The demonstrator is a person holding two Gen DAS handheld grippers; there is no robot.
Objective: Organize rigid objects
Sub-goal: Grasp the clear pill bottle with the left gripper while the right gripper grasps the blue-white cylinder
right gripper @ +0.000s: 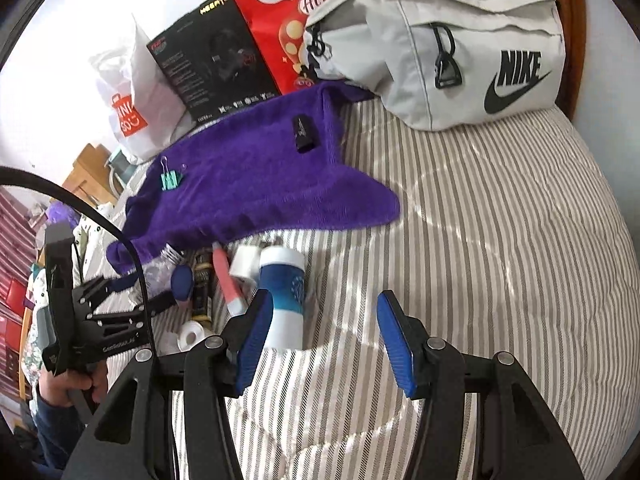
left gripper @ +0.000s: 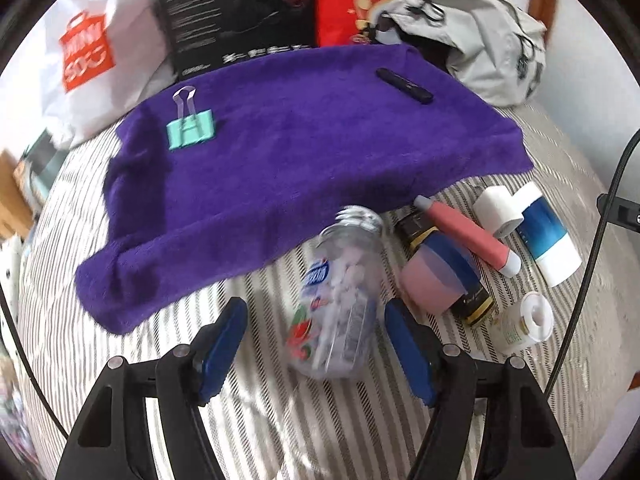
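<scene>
A clear plastic bottle (left gripper: pixel 340 292) of white pieces lies on the striped bed, its silver cap toward the purple towel (left gripper: pixel 300 152). My left gripper (left gripper: pixel 316 352) is open, a pad on either side of the bottle's base, with a gap at the left pad. On the towel lie a teal binder clip (left gripper: pixel 190 130) and a black stick (left gripper: pixel 404 85). My right gripper (right gripper: pixel 324 346) is open over bare bedding, its left pad beside a blue-and-white bottle (right gripper: pixel 286 296). The left gripper's fingers (right gripper: pixel 182 280) show at the left of the right wrist view.
Right of the clear bottle lie a dark jar (left gripper: pixel 440 276), a pink tube (left gripper: pixel 468 240), a white roll (left gripper: pixel 498 210), the blue-and-white bottle (left gripper: pixel 548 240) and a small white roll (left gripper: pixel 532 316). A grey Nike bag (right gripper: pixel 440 48), red bag, black box and white bag line the back.
</scene>
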